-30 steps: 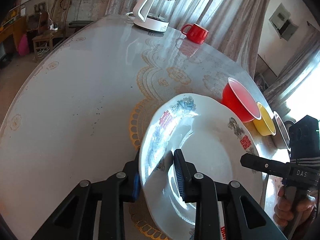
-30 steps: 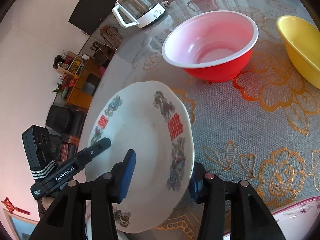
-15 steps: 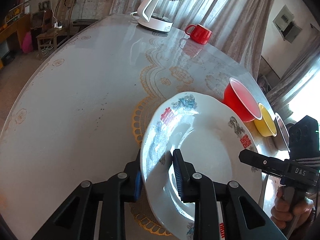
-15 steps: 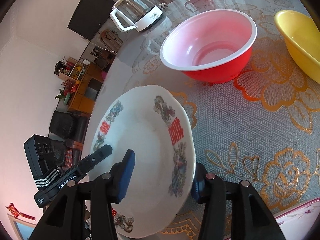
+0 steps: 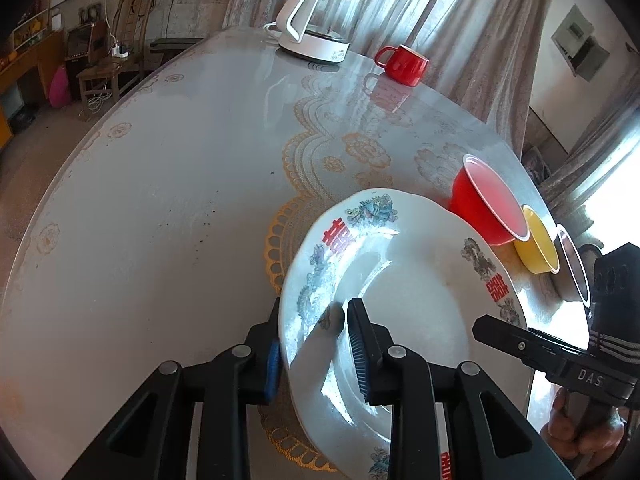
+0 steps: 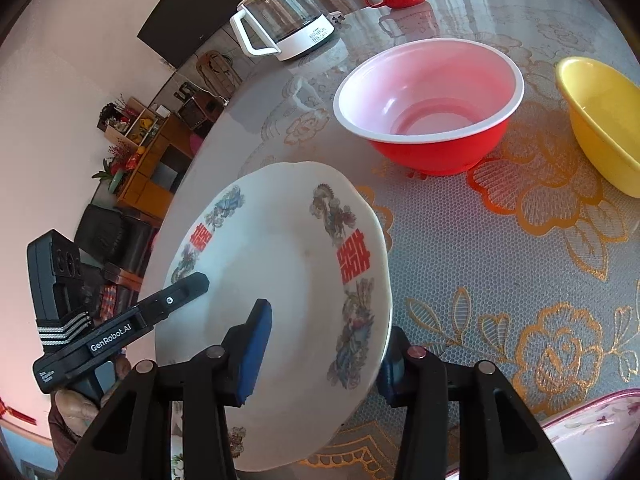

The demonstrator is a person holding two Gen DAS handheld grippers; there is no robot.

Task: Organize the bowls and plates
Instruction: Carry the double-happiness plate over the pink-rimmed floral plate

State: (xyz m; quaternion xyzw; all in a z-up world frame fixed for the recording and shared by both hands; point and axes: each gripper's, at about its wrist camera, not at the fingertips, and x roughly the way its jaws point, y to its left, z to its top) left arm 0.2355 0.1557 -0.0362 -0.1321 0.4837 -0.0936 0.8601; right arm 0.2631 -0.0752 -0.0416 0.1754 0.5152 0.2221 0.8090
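A white plate (image 5: 408, 292) with red characters and dragon prints is tilted above the table, its left rim clamped in my left gripper (image 5: 314, 312), which is shut on it. My right gripper (image 6: 326, 332) straddles the opposite rim of the same plate (image 6: 280, 248), one pad over the well and one under the edge. Its jaws are closing and stand wider than the rim. A second, matching plate (image 6: 236, 442) lies beneath. A red bowl (image 6: 436, 120) and a yellow bowl (image 6: 600, 128) sit beyond.
A glass kettle (image 5: 316, 24) and a red mug (image 5: 402, 64) stand at the far side of the round, lace-covered table (image 5: 180, 168). Another bowl with a purple rim (image 6: 592, 436) sits near the right gripper. A hand (image 5: 568, 428) grips the right handle.
Hardly anything: the plate stays tilted between both grippers, and the right view has rolled a little.
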